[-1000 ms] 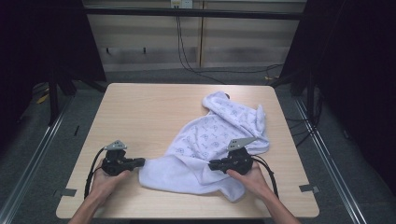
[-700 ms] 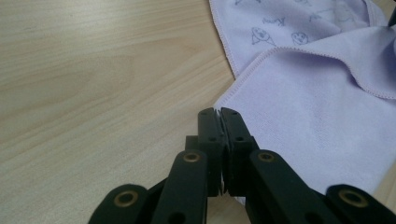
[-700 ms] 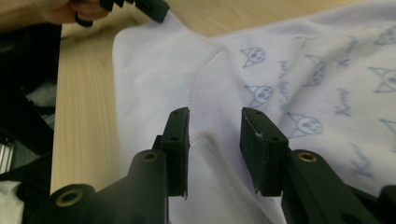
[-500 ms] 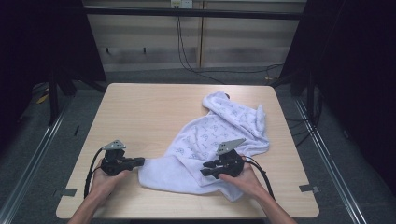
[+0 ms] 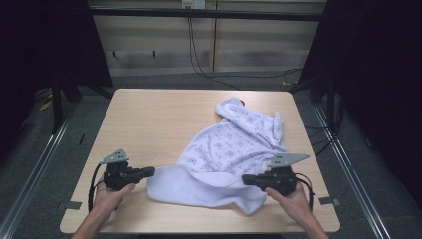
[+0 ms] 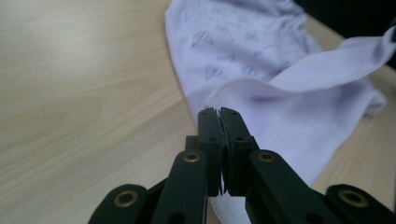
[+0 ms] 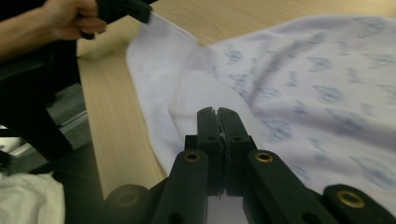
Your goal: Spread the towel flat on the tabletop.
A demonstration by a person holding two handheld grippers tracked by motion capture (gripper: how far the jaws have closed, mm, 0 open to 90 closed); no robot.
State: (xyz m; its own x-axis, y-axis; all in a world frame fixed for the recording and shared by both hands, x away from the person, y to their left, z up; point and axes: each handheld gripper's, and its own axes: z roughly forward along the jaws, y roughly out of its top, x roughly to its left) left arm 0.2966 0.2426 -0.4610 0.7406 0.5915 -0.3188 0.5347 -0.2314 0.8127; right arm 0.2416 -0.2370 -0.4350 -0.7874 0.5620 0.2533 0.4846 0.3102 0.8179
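White blanket (image 5: 226, 159) on wooden table (image 5: 149, 119), edge clamped in left gripper (image 5: 149, 172), right gripper (image 5: 247, 179) pinching its corner.

Light wooden table (image 5: 149, 114) on grey floor (image 5: 50, 164), metal rails (image 5: 37, 164) along both sides. Pale panelled wall (image 5: 249, 45) behind, black cables (image 5: 199, 59) hanging down; dark curtains (image 5: 378, 74) left and right.
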